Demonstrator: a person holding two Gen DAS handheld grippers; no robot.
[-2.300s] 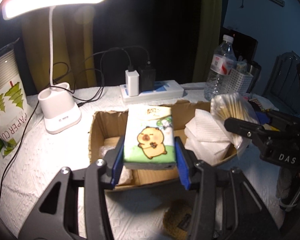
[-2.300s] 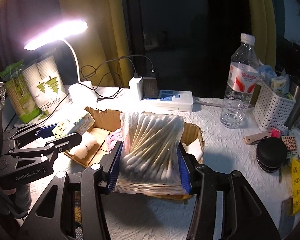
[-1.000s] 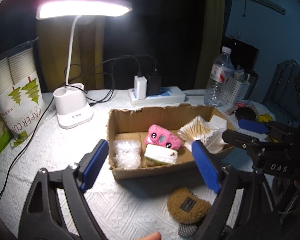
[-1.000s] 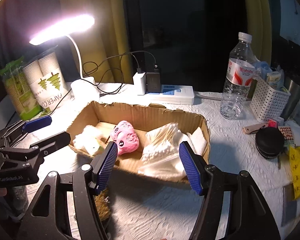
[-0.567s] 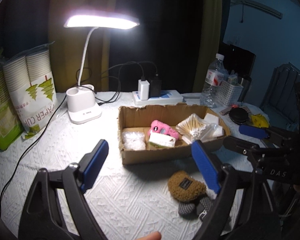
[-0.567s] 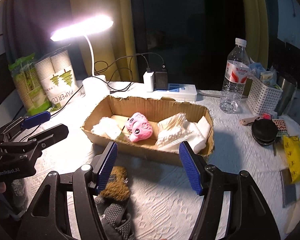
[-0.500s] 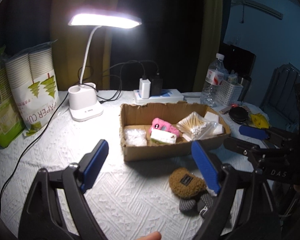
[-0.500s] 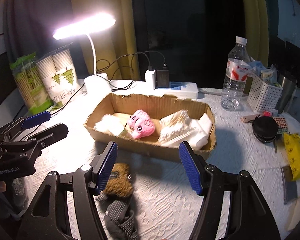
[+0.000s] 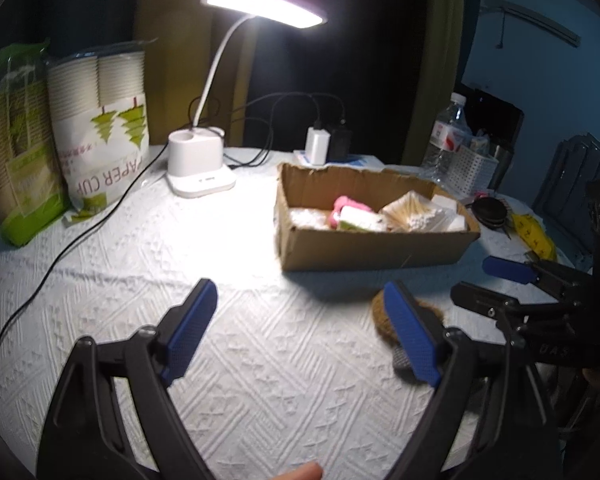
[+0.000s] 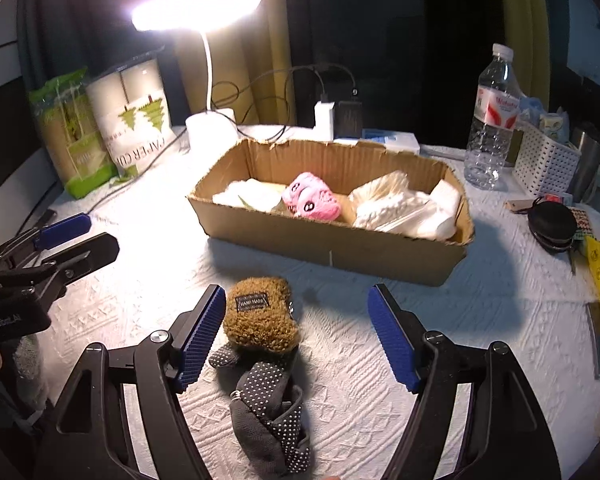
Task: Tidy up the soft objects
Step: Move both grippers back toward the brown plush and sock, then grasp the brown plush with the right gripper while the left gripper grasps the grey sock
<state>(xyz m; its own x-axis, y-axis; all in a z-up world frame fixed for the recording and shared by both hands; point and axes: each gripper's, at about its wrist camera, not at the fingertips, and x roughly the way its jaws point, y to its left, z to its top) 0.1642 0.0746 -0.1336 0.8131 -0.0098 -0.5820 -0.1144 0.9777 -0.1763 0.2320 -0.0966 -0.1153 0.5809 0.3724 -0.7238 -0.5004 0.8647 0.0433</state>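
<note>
The brown fuzzy slipper (image 10: pixel 260 314) lies on the white tablecloth (image 10: pixel 148 240), just in front of the cardboard box (image 10: pixel 332 248). A grey dotted sock (image 10: pixel 272 412) lies against its near end. Inside the box are a pink plush toy (image 10: pixel 310 198), a bag of cotton swabs (image 10: pixel 392 202) and white tissue packs (image 10: pixel 248 196). The right gripper (image 10: pixel 296 332) has its fingers spread wide, empty, with the slipper beside its left finger. The left gripper (image 9: pixel 300 332) is also spread wide and holds nothing, left of the slipper. A desk lamp (image 9: pixel 200 168) stands behind the box on its left.

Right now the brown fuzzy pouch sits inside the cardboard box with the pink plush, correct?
Not quite. The brown fuzzy pouch lies on the tablecloth in front of the cardboard box, outside it, as the right wrist view shows. The pink plush is inside.
</note>
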